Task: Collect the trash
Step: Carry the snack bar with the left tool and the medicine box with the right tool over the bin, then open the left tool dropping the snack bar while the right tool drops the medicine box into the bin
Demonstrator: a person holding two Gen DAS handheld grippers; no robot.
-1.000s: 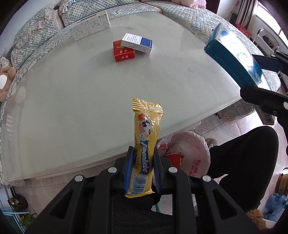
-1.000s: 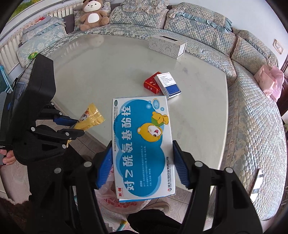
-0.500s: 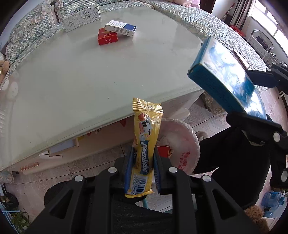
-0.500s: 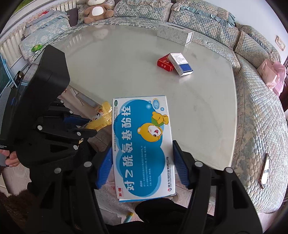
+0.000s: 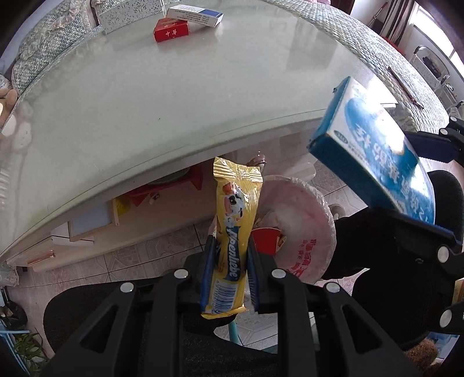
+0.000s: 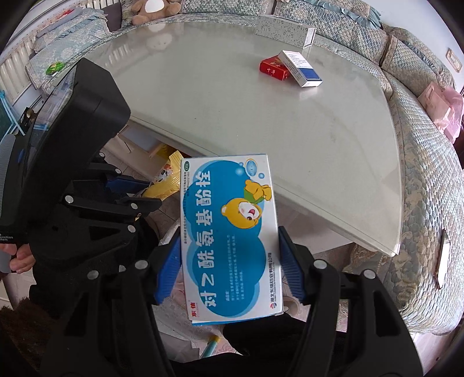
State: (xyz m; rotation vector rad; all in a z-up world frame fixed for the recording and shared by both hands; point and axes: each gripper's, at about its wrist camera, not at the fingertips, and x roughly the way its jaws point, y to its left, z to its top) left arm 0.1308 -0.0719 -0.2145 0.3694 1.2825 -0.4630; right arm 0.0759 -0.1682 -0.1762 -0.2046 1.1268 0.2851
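1. Two grippers observed. We note the left gripper [image 5: 227, 269] pinching one long yellow foil snack wrapper [image 5: 232, 235], and the right gripper [image 6: 229, 261] pinching one flat blue-and-white cardboard medicine box [image 6: 229, 235].
2. Three boxes on the pale glass table [image 5: 174, 95]: red pack [image 5: 171, 30], white-and-blue box [image 5: 195, 16], patterned tissue box [image 5: 127, 11].
3. One pink-bag-lined bin [image 5: 304, 229] below both held items; contains a red carton [image 5: 265, 240].

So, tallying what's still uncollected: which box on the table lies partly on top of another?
The white-and-blue box: one edge rests on the red pack. The patterned tissue box stands apart behind them.
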